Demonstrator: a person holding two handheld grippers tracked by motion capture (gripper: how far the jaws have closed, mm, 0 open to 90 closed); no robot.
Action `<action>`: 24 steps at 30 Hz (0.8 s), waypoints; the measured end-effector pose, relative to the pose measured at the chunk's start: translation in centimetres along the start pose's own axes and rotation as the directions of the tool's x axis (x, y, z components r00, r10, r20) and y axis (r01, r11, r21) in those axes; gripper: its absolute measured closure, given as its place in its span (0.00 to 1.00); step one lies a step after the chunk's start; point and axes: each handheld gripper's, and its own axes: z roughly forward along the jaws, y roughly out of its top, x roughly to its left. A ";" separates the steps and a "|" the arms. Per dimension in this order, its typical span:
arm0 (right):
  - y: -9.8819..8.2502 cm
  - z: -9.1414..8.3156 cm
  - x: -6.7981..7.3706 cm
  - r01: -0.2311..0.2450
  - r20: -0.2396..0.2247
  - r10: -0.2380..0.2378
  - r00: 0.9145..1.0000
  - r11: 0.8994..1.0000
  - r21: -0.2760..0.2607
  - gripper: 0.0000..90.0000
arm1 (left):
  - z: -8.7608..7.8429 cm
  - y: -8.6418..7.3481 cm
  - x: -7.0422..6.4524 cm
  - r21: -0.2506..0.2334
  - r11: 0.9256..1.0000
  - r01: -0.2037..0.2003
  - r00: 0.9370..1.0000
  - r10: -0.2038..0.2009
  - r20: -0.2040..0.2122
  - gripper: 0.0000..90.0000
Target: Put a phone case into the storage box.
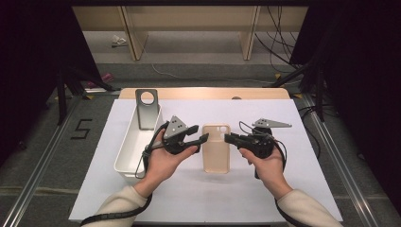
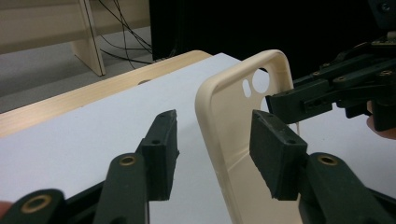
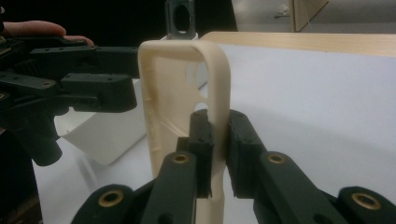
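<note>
I hold a cream phone case [image 1: 216, 147] at mid-table: my right gripper [image 3: 217, 140] pinches its side rim at 3 o'clock, while my left gripper [image 2: 212, 140] stands half-wide, jaws straddling the opposite rim at 9 o'clock without pressing. It looks light, thin and bendy, so I judge the rims safest to grip

A cream phone case [image 1: 216, 148] is sitting mid-table, open side up. Its camera cutout is pointing toward the far edge.
</note>
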 end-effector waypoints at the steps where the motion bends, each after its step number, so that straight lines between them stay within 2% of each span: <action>1: 0.0 0.0 0.0 0.000 0.000 0.000 1.000 1.000 0.000 0.91 | 0.0 0.0 0.0 0.000 1.000 0.002 1.000 -0.002 0.001 0.61; 17: 0.0 0.1 0.1 0.004 -0.005 -0.004 1.000 1.000 0.001 0.91 | 0.7 0.0 0.1 0.000 0.999 0.047 0.999 -0.047 -0.001 0.77; 20: 0.0 0.1 0.2 0.006 -0.008 -0.006 1.000 1.000 0.003 0.91 | 0.9 -0.1 0.0 0.000 0.998 0.057 0.998 -0.057 -0.003 0.77; 24: 0.0 0.1 0.2 0.007 -0.008 -0.007 1.000 1.000 0.002 0.91 | 0.9 -0.1 0.0 -0.003 0.998 0.063 0.998 -0.063 -0.009 0.84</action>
